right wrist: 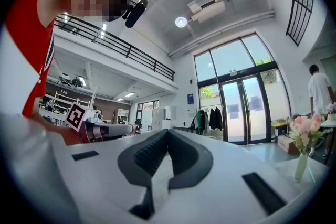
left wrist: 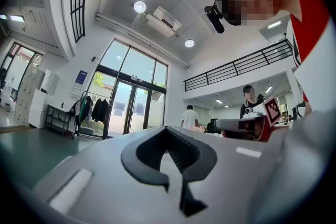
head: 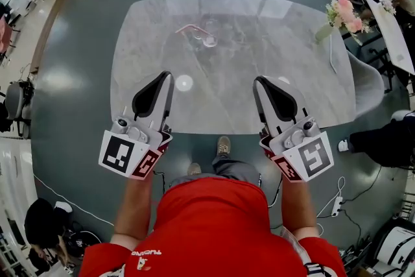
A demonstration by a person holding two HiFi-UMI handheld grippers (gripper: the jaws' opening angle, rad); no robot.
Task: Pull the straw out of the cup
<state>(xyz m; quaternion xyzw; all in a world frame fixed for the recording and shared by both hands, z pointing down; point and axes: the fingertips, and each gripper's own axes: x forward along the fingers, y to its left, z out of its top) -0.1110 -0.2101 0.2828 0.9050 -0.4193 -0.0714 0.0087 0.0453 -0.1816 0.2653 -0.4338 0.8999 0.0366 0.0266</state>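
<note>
Jaws closed on nothing, my left gripper [head: 165, 76] and right gripper [head: 259, 81] hover over the table's [head: 292, 48] near edge. Far across it stands the clear cup [head: 209, 37], pink straw [head: 188, 28] jutting left, with a flower vase [head: 323, 32] well right.

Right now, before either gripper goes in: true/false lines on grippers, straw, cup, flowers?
1. The left gripper and the right gripper both have their jaws closed on nothing. True.
2. The left gripper holds the straw. False: the straw is over by the cup, on the far part of the table, well away from both grippers.
3. The cup is clear. True.
4. In the head view the flowers stand at the table's left edge. False: they are at its right edge.
</note>
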